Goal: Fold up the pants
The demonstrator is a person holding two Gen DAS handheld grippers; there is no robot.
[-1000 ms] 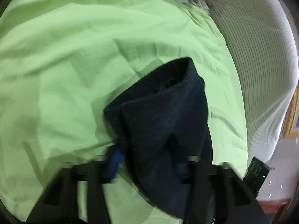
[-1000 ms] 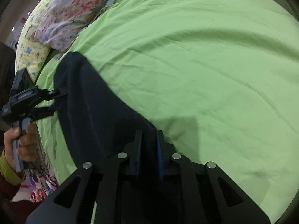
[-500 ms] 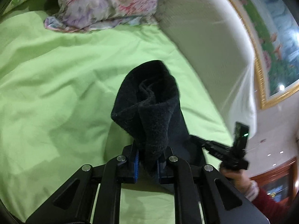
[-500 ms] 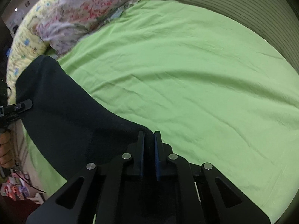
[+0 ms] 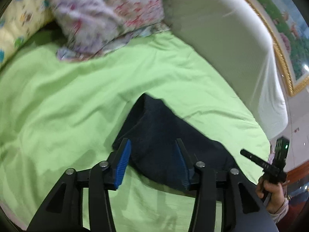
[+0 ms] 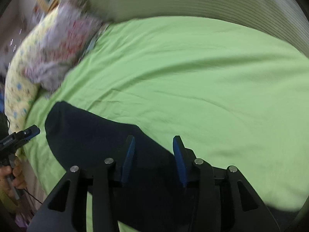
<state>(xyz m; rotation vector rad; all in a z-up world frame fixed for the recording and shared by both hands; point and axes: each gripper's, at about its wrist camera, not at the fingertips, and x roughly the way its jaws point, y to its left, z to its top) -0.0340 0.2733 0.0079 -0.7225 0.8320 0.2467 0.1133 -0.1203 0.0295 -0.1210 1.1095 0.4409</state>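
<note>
left tongs (image 5: 152, 154) gaping | right tongs (image 6: 153, 150) gaping – pants (image 5: 168, 143) on sheet (image 5: 77, 104)

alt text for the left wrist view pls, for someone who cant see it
The left gripper is open above dark pants lying bunched on a green bedsheet. A floral pillow and a white headboard lie beyond, and at the right edge a hand holds the right gripper.
</note>
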